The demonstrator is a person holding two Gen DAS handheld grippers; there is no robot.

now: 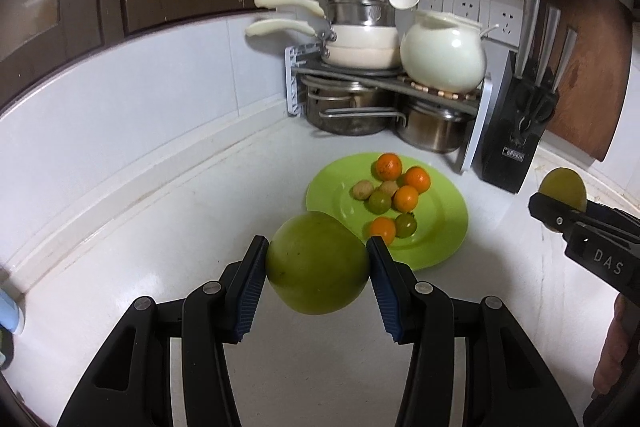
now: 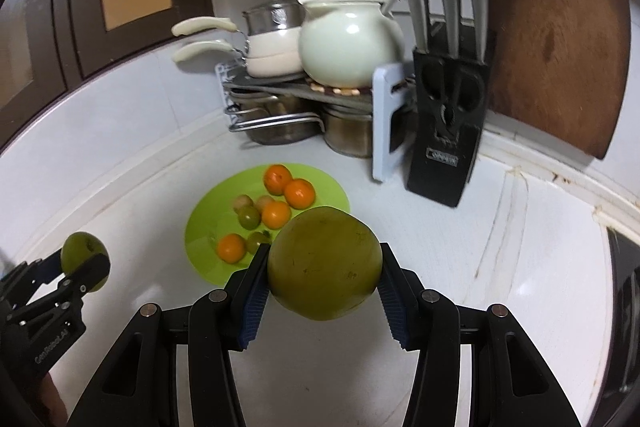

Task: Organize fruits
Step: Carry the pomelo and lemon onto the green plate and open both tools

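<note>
Left tool [image 1: 317,263] clamps a large green fruit [image 1: 317,263] above the bench [image 1: 160,227].
Beyond it, a green plate [image 1: 440,243] holds small oranges [image 1: 406,198].

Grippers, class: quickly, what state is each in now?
Left gripper: shut on a large round green fruit.
Right gripper: shut on another large yellow-green fruit.

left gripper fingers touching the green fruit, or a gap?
Touching. Left wrist view: both blue fingers of the left gripper press the sides of the green fruit, held clear of the counter.
</note>
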